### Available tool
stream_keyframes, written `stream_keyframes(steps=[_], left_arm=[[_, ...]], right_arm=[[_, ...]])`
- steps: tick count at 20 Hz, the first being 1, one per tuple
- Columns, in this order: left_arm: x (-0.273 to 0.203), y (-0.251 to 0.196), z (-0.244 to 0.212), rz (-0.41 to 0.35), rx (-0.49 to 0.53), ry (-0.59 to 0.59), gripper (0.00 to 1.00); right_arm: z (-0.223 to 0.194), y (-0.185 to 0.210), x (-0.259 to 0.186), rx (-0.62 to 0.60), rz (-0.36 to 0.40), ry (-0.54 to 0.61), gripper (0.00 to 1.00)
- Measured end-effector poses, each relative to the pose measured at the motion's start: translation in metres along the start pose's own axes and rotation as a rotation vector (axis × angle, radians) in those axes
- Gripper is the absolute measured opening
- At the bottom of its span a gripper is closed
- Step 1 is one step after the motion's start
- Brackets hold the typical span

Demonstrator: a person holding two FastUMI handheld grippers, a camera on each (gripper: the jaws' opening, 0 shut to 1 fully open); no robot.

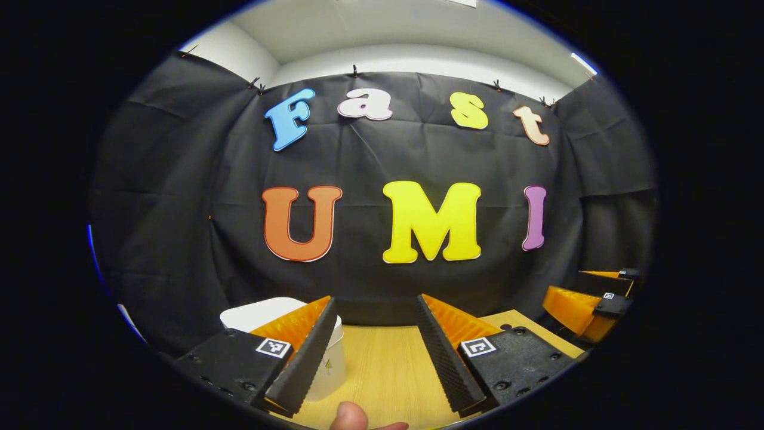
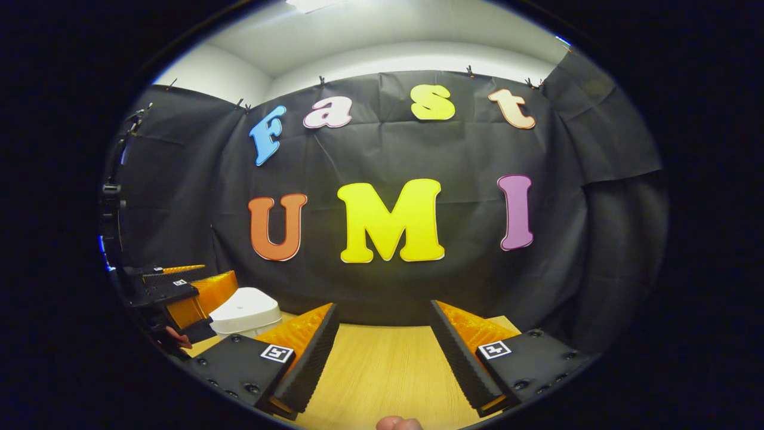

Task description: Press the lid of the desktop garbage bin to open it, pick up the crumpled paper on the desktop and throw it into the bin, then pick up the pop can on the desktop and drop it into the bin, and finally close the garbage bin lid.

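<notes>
Starting out, lid unpressed | sitting at 8 o'clock in left gripper view: white bin [image 1: 262, 312], lid down, behind left gripper [image 1: 375, 352], jaws released, empty | hovering at 3 o'clock: right gripper [image 2: 382, 352], jaws spread, empty | pressing lid squarely advised | paper, can unseen

Pale wood-grain worktop [image 2: 388, 370] with a matt finish; smooth white plastic bin [image 2: 246, 310]; creased matt black cloth wall [image 2: 465, 155].
</notes>
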State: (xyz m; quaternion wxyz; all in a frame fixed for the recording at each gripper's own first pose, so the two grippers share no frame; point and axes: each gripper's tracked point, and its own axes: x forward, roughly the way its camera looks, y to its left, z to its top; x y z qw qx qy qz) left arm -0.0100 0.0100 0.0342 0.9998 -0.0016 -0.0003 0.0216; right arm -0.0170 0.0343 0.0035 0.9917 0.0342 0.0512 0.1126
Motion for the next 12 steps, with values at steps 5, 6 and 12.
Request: stream_keyframes(steps=[5, 6, 12], left_arm=[[-0.011, -0.005, -0.009, -0.002, -0.043, 0.003, 0.88], [-0.010, -0.006, -0.009, -0.008, -0.045, 0.005, 0.88], [-0.011, -0.008, -0.012, -0.023, -0.033, 0.006, 0.89]], right_arm=[[0.000, 0.007, 0.000, -0.011, -0.021, -0.009, 0.96], [0.000, 0.008, 0.000, -0.015, -0.022, -0.012, 0.96], [-0.002, 0.007, 0.009, 0.007, -0.031, -0.007, 0.92]])
